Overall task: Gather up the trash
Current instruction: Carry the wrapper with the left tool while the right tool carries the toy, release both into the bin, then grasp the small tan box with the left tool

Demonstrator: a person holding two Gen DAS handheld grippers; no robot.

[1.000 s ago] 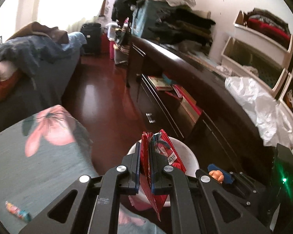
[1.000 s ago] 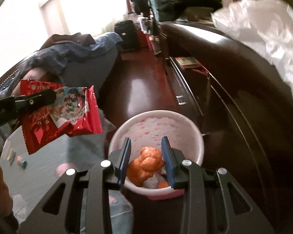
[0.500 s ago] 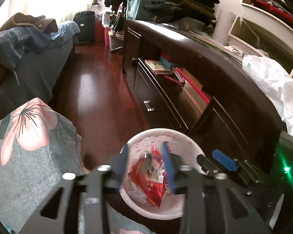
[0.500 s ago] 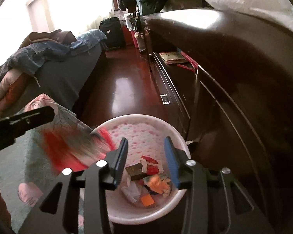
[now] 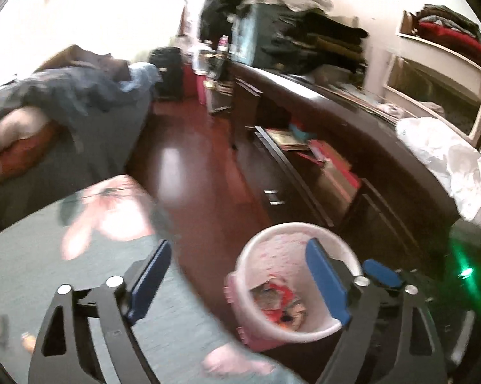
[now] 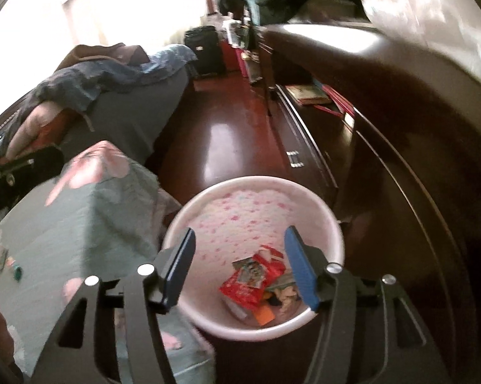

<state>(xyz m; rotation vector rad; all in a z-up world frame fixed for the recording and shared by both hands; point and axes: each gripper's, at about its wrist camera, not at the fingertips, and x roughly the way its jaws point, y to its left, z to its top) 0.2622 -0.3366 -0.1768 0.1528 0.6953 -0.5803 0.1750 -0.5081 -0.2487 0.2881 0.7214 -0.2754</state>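
Note:
A pink-and-white trash bin (image 6: pixel 256 180) stands on the floor between the bed and the cabinet. A red snack bag (image 6: pixel 250 283) lies inside it on other scraps, with an orange piece (image 6: pixel 264 315) beside it. My right gripper (image 6: pixel 240 267) hangs above the bin, its jaws opening with nothing between them. My left gripper (image 5: pixel 237 276) is over the bed's corner and the bin (image 5: pixel 304 225), its jaws opening wide and empty. The red bag (image 5: pixel 278 291) shows below it. Small wrappers (image 6: pixel 14 268) lie on the bed cover.
A long dark wooden cabinet (image 6: pixel 400 160) runs along the right, with a white plastic bag (image 5: pixel 448 160) on top. The bed with a grey floral cover (image 6: pixel 80 217) is at the left. Glossy red-brown floor (image 6: pixel 227 134) lies between them. Piled clothes sit at the far end.
The left gripper let go of the red snack bag, which dropped into the bin. The right gripper released the orange lump into the bin. Both sets of jaws spread apart.

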